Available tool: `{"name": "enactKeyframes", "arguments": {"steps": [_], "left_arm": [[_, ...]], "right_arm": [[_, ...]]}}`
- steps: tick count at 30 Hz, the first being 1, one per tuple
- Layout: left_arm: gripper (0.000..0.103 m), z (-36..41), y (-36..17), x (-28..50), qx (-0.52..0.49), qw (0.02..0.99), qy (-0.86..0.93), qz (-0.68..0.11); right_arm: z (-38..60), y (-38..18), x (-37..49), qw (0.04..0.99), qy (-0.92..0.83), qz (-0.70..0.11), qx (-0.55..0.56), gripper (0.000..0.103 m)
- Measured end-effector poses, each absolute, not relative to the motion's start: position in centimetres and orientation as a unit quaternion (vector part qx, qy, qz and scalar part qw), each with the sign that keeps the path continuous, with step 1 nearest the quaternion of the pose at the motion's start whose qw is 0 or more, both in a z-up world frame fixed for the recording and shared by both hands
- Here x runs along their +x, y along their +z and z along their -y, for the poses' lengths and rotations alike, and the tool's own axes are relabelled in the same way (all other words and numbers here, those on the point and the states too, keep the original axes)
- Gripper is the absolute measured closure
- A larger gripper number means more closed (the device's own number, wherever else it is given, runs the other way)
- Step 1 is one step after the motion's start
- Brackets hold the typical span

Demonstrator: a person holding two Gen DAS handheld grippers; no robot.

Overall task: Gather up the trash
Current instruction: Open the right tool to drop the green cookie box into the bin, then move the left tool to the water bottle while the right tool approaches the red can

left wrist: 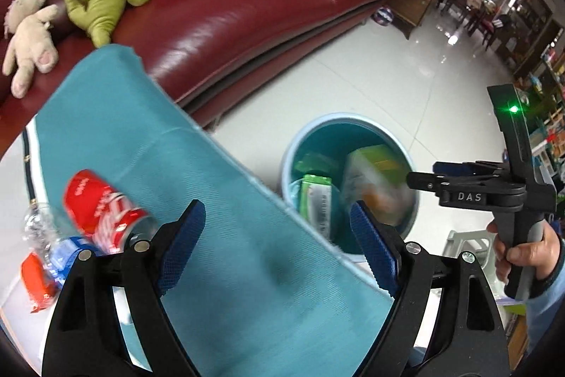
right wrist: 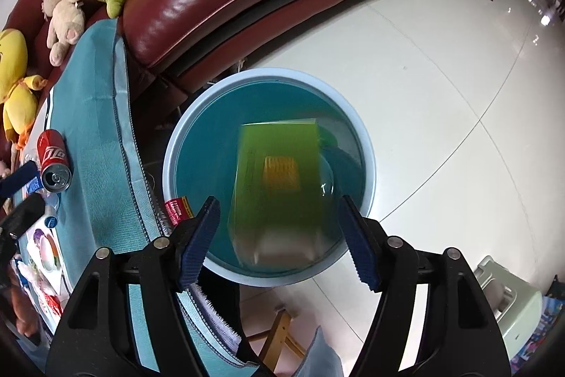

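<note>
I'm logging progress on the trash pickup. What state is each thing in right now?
Left gripper: open, empty, over the teal cloth.
Right gripper: open, above the bin.
Green carton: blurred, free of the pads, over the bin's mouth.
Bin: uncovered, trash inside.
Red can: on its side on the cloth, opened.

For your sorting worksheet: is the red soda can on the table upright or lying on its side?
Lying on its side. The red can rests lengthwise on the teal tablecloth, its opened top facing sideways toward the camera.
</note>
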State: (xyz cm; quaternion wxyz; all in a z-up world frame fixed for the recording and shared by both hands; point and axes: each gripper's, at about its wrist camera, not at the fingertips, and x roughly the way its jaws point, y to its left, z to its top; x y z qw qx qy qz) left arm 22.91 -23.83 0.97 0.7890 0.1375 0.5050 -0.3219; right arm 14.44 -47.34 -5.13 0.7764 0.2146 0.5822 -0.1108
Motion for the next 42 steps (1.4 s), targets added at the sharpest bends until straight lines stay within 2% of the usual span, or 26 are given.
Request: {"name": "enactKeyframes", "arguments": {"steps": [4,12,15,21,31,42], "left_arm": [[0.018,22.2,1.2,23.3,0.134,0.792,-0.311,-0.508],[0.018,19.0,2.7,23.0,0.141,0.804,-0.299,-0.494],[0.018,17.1,3.0,22.5,0.139,0.812,-0.285,-0.491],[0.018,13.5,2.8,21.1,0.138,0.819,-0.255,-0.495],[0.018,11.2,4.0,20.2,0.117,0.832,-0.25,-0.482],[0.018,4.7,1.9,21.8,0.018,0.84,-0.196,-0.505]], "right_arm": [[46.9,-4.6,14.7,0.778,-0.113,-0.582,0.209,0.032],[44.9,-3.3,14.9,0.785,-0.104,-0.582,0.187,0.031],[43.7,-3.2,15.0,0.787,-0.1,-0.585,0.168,0.027],[40.9,-3.2,15.1,0.785,-0.074,-0.599,0.141,0.027],[39.0,-0.5,14.4,0.804,-0.064,-0.576,0.135,0.027],[35.2,0.4,18.3,0.812,-0.022,-0.573,0.106,0.027]]}}
